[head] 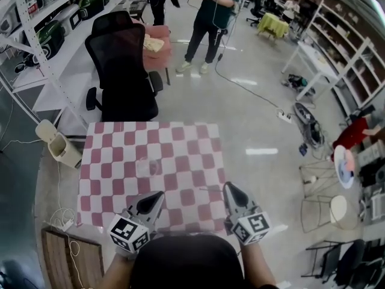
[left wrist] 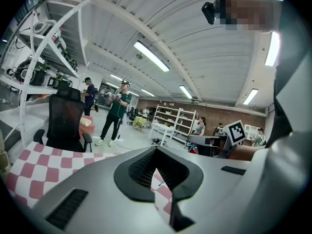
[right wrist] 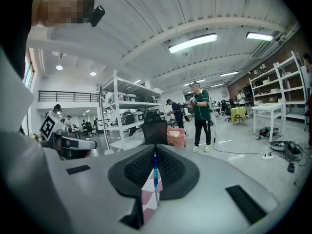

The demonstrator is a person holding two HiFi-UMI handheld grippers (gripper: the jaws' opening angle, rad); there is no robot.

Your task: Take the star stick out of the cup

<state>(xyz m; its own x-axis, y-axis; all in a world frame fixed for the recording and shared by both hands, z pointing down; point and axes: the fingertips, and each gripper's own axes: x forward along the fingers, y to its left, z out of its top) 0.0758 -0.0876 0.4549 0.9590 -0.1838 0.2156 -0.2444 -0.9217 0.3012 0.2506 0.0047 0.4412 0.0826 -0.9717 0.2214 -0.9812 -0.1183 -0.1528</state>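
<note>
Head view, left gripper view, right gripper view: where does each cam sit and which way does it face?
Head view: on the person's head, steeply down at the checkered table; own head, forearms, left gripper, right gripper show.
Left gripper view: on the left gripper, along its shut, empty jaws toward the black chair; own head shows above.
Right gripper view: on the right gripper, along jaws shut on the blue stick, toward that chair.
Shared: all see the chair and person in green.
</note>
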